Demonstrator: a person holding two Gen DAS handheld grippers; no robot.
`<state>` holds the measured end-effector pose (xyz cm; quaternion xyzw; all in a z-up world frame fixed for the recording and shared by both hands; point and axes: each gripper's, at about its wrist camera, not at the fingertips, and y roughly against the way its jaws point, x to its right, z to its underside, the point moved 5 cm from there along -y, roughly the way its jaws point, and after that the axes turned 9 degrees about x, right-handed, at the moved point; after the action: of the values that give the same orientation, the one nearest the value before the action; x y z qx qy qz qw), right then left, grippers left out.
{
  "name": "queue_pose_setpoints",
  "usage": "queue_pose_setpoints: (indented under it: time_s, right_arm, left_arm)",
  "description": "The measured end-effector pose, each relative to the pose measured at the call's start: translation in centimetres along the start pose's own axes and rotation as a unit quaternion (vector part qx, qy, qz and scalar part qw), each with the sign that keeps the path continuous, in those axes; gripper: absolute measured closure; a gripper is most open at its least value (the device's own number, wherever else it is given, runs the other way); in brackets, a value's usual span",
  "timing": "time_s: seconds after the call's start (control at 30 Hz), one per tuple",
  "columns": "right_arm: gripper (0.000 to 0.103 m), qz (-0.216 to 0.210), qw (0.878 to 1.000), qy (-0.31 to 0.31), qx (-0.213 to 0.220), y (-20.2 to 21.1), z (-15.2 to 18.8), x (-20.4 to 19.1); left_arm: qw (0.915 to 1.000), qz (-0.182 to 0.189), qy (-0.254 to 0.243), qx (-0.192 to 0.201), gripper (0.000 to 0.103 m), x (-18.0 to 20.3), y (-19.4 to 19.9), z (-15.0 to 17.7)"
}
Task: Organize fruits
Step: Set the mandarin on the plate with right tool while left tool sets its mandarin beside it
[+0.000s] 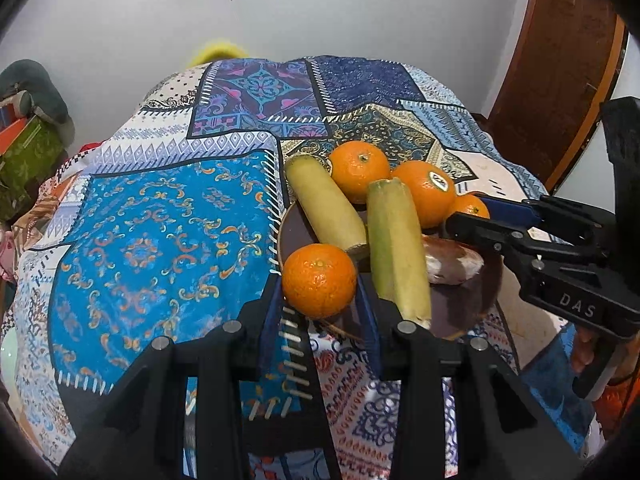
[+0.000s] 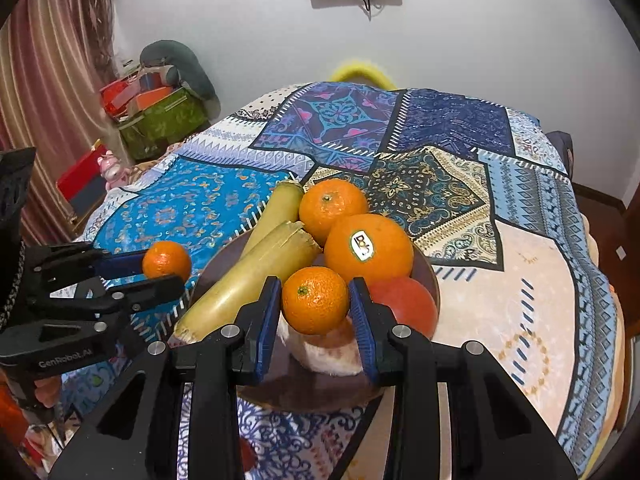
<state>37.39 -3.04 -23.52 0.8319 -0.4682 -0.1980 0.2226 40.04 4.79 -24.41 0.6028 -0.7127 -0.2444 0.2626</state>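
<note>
Both tongs pinch small oranges – left gripper (image 1: 318, 304) w/ left mandarin (image 1: 319, 280), right gripper (image 2: 316, 320) w/ right mandarin (image 2: 315, 300) at bowl's (image 2: 434, 280) 6 o'clock – firm, round, roll-prone, so grip across the middle.

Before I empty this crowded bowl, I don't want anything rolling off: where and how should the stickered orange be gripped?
Probably from above, with the pads closing across the round middle of the stickered orange. Its top is bare, but another orange, a stalk end and a red fruit crowd its sides in the bowl, so a sideways approach would likely nudge them.
</note>
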Motion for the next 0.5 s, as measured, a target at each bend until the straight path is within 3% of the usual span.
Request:
queue_pose_setpoints:
  time_s: [0.5]
  right_arm:
    - [0.071, -0.005, 1.0, 0.008, -0.002, -1.4, 0.1, 0.1]
  left_arm:
    - [0.9998, 0.004, 0.007, -0.016, 0.066, -0.2, -2.3, 0.0]
